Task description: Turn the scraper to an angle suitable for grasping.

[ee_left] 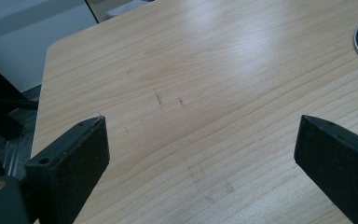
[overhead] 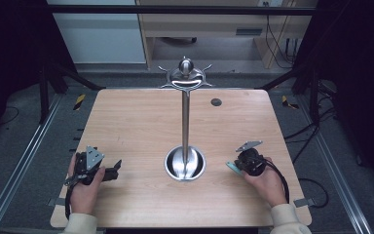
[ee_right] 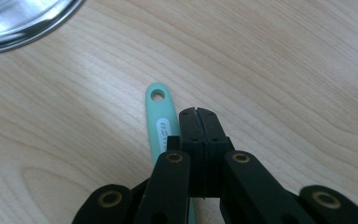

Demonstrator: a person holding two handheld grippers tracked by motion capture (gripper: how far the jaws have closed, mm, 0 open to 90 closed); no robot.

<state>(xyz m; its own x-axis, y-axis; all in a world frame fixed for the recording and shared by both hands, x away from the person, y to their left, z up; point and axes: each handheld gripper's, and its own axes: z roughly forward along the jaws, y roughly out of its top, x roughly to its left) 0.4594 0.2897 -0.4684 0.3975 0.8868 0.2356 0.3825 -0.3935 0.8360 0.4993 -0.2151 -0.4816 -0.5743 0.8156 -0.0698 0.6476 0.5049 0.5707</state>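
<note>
Right gripper view: the right tool (ee_right: 199, 114) has its jaws pressed together, empty, directly beside a teal handle (ee_right: 161, 122) lying flat on the tabletop (ee_right: 284, 70), its hanging hole pointing ahead toward the steel stand (overhead: 185, 163), presumably for hooking there. The left tool (ee_left: 200, 144) rests spread apart, idle.

Lab test bay: black frame rails (overhead: 175, 9), floor cables (overhead: 311, 126), wooden table (overhead: 126, 122).

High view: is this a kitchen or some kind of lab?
Probably a lab or test room, not a kitchen. A lone wooden table stands inside a black metal frame, cables trail over a grey floor, and the person holds camera-fitted grippers.
</note>
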